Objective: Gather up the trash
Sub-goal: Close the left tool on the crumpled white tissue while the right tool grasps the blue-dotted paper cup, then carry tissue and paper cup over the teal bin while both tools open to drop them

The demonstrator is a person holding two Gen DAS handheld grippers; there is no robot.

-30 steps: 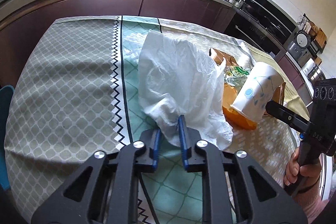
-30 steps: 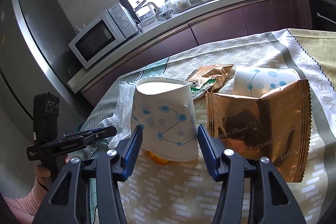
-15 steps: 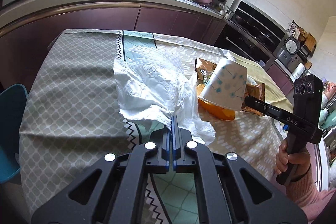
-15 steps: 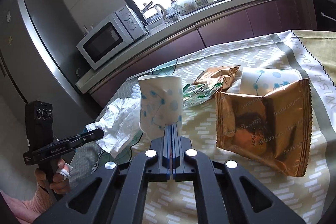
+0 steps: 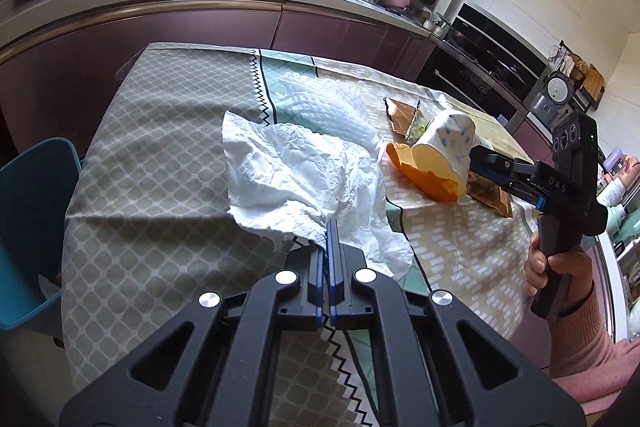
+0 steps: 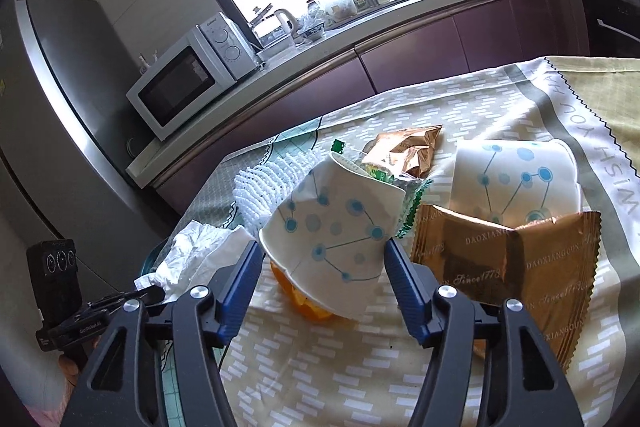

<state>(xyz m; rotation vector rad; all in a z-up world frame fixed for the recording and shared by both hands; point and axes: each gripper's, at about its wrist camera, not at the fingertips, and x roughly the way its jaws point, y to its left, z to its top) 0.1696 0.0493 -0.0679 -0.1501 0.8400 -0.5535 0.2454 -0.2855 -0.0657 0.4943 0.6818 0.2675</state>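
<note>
My left gripper (image 5: pixel 329 227) is shut on the near edge of a crumpled white paper towel (image 5: pixel 296 175) that lies on the tablecloth. My right gripper (image 6: pixel 322 259) is open, its blue pads on either side of a tipped white paper cup with blue dots (image 6: pixel 340 223). The cup lies over an orange peel (image 6: pixel 308 303); both also show in the left wrist view, the cup (image 5: pixel 444 147) and the peel (image 5: pixel 416 171). A second dotted cup (image 6: pixel 516 179), a gold snack wrapper (image 6: pixel 508 267), a crumpled gold wrapper (image 6: pixel 408 147) and a green wrapper (image 6: pixel 380 171) lie beyond.
A white foam net (image 5: pixel 332 107) lies behind the towel. A blue bin (image 5: pixel 28 223) stands off the table's left edge. Purple kitchen cabinets (image 5: pixel 200 27) and a microwave (image 6: pixel 188 79) run behind the table.
My right gripper was shut on the cup and holding it up half a second ago; now its jaws are open and the cup lies tipped over the peel. My left gripper stays shut on the towel.
</note>
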